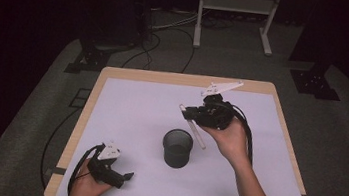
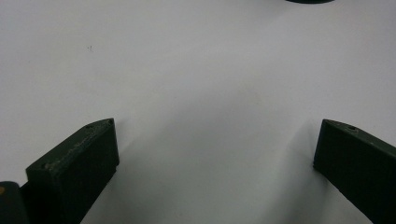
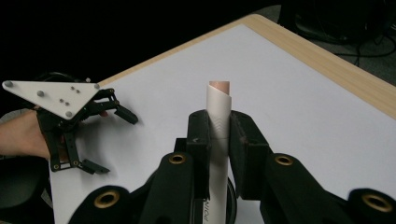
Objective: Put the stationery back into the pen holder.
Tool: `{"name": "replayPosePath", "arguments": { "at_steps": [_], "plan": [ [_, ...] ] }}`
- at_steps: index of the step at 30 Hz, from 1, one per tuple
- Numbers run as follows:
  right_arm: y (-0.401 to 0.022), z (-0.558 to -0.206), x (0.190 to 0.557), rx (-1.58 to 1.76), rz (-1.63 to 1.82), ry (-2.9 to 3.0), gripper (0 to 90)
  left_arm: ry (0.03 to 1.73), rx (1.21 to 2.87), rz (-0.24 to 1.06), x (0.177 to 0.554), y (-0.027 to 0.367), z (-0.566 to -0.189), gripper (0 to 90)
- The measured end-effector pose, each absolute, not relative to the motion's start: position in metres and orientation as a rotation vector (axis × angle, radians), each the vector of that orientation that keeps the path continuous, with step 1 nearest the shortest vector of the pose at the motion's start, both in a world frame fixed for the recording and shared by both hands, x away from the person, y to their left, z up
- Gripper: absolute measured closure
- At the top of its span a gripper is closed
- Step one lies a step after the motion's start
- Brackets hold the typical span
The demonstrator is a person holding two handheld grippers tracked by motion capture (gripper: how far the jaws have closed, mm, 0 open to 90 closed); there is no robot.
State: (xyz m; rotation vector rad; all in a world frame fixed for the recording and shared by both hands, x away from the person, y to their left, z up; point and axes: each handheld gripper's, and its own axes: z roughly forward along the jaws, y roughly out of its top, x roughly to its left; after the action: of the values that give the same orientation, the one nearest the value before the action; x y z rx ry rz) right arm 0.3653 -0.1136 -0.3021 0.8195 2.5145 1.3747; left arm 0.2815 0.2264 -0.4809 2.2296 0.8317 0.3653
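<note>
The right gripper (image 1: 191,114) has its jaws tight on a white pen (image 1: 195,133) just above the cup (image 1: 177,148), ready to drop in, while the left gripper (image 1: 122,177), near the cup on the counter (image 1: 126,107), waits with jaws wide.

Cup (image 2: 309,1) cut off by top edge.

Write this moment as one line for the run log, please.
right gripper: shut on white pen | pen above black mesh cup | left gripper: open, nothing held, on white table sheet
</note>
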Motion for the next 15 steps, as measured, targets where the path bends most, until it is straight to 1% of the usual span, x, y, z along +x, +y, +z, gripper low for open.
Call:
{"name": "replayPosePath", "arguments": {
  "at_steps": [7, 15],
  "plan": [
    [-0.094, -0.302, 0.37, 0.763, 1.424, 2.524, 77.7, 0.832, 2.231, 0.363, 0.281, 0.227, -0.481, 0.0],
    [-0.082, -0.307, 0.375, 0.719, 1.456, 2.527, 77.7, 0.832, 2.229, 0.365, 0.282, 0.227, -0.481, 0.0]
  ]
}}
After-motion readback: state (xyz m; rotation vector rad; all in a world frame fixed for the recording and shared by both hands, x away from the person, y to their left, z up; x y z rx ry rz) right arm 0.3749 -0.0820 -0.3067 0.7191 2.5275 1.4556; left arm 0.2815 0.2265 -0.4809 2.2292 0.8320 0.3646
